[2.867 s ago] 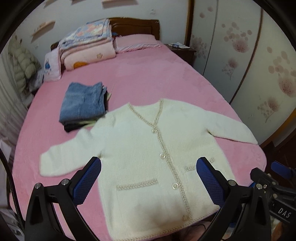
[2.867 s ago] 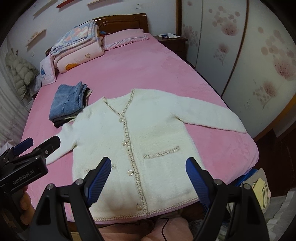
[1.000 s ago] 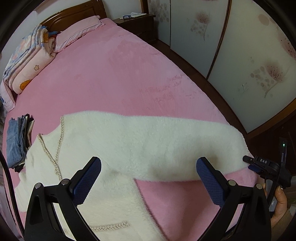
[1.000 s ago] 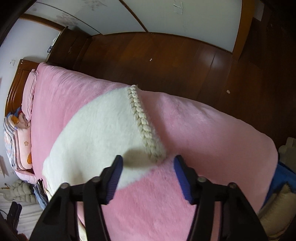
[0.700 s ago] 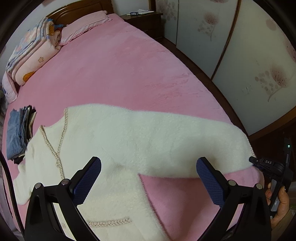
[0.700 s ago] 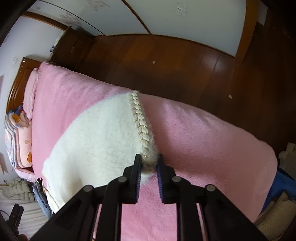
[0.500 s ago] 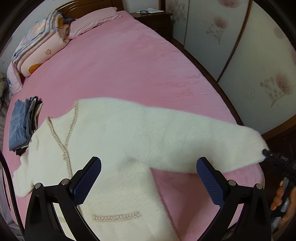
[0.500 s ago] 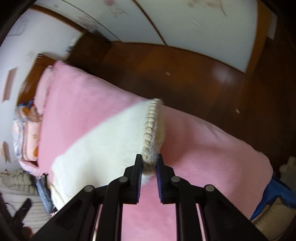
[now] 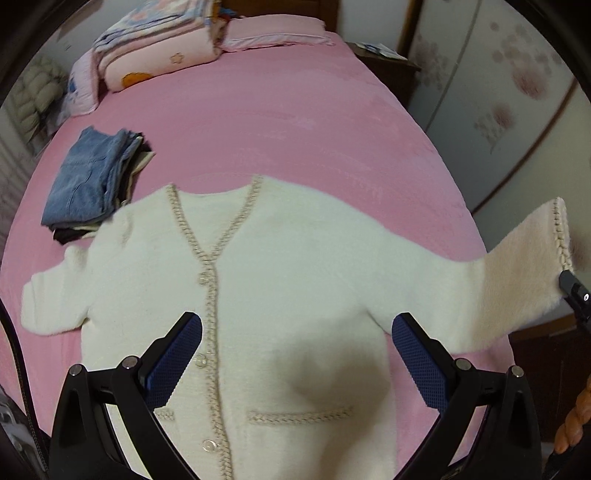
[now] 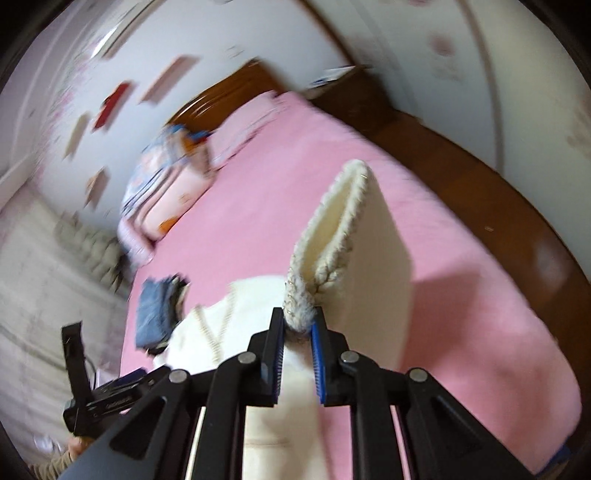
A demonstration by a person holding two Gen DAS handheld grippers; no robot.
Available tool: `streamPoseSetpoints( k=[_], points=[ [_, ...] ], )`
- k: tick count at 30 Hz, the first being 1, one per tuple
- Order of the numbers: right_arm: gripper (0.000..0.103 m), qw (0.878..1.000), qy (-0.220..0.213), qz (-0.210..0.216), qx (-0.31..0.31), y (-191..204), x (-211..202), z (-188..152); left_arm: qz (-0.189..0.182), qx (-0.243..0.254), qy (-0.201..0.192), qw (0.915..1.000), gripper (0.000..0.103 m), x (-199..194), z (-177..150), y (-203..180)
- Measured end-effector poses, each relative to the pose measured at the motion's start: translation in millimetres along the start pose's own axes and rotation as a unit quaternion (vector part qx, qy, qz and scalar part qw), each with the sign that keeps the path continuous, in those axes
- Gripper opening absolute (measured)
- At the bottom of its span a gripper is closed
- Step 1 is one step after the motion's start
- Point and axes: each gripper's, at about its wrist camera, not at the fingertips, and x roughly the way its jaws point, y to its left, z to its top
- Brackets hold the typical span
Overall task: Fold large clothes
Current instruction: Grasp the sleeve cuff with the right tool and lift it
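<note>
A fluffy white cardigan [image 9: 295, 280] with braided beige trim lies front up on the pink bed [image 9: 258, 110]. My left gripper [image 9: 297, 343] is open and empty, hovering over the cardigan's chest. My right gripper [image 10: 298, 328] is shut on the braided cuff [image 10: 306, 295] of the cardigan's right-hand sleeve and holds it lifted off the bed. In the left wrist view that sleeve [image 9: 517, 280] rises at the right, with the right gripper's tip [image 9: 574, 291] at its cuff. The other sleeve [image 9: 55, 295] lies flat at the left.
A stack of folded jeans and dark clothes [image 9: 92, 181] lies left of the cardigan. Folded quilts [image 9: 159, 55] and a pillow [image 9: 273, 29] are at the headboard. A nightstand [image 9: 388, 70] and wardrobe doors [image 9: 498, 92] stand to the right, beyond the bed's edge.
My right gripper closed on the sleeve cuff and lifted it, swinging it up and toward the cardigan body. The left gripper's view has turned back over the cardigan's front.
</note>
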Motion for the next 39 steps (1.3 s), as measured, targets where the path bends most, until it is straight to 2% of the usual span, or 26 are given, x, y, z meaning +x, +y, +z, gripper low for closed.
streamPoseSetpoints(
  k=[4,7,11,15,19,22,26,30,31,33,39],
  points=[
    [0.013,0.998,0.032,0.010,-0.044,63.9,45.0,-17.9,-0.010,-0.023,-0.002,0.9997,0.102,4.7,0.7,55.7],
    [0.013,0.995,0.060,0.009,-0.079,104.9,87.6,-42.9,-0.013,-0.029,-0.001,0.9995,0.102,22.0,-0.7,95.9],
    [0.013,0.986,0.110,-0.020,-0.123,141.8,172.0,-87.5,-0.008,-0.035,0.013,0.9993,0.102,55.9,-5.7,137.1],
    [0.014,0.976,0.152,-0.062,-0.143,143.0,239.2,-129.0,-0.027,-0.047,0.034,0.9979,0.102,90.9,-6.2,160.8],
    [0.017,0.968,0.182,-0.084,-0.149,136.2,278.7,-155.6,-0.061,-0.045,0.056,0.9956,0.102,122.8,-3.0,165.7],
    [0.022,0.961,0.203,-0.093,-0.160,135.7,290.0,-166.6,-0.080,-0.032,0.068,0.9940,0.102,140.9,1.3,157.3],
    [0.029,0.958,0.218,-0.083,-0.169,137.8,285.2,-169.9,-0.106,-0.013,0.081,0.9910,0.102,161.3,8.3,141.7],
    [0.045,0.955,0.200,-0.088,-0.200,141.3,260.2,-166.8,-0.141,-0.012,0.096,0.9853,0.102,178.2,10.7,130.2],
    [0.046,0.955,0.192,-0.091,-0.207,141.5,254.2,-165.9,-0.149,-0.014,0.101,0.9835,0.102,182.2,8.3,127.1],
    [0.046,0.955,0.187,-0.095,-0.209,136.5,241.5,-164.4,-0.171,-0.018,0.115,0.9784,0.094,192.0,5.5,122.2],
    [0.046,0.959,0.196,-0.104,-0.174,102.0,210.7,-161.8,-0.230,-0.055,0.157,0.9589,0.091,225.2,-11.3,107.4]
  ],
)
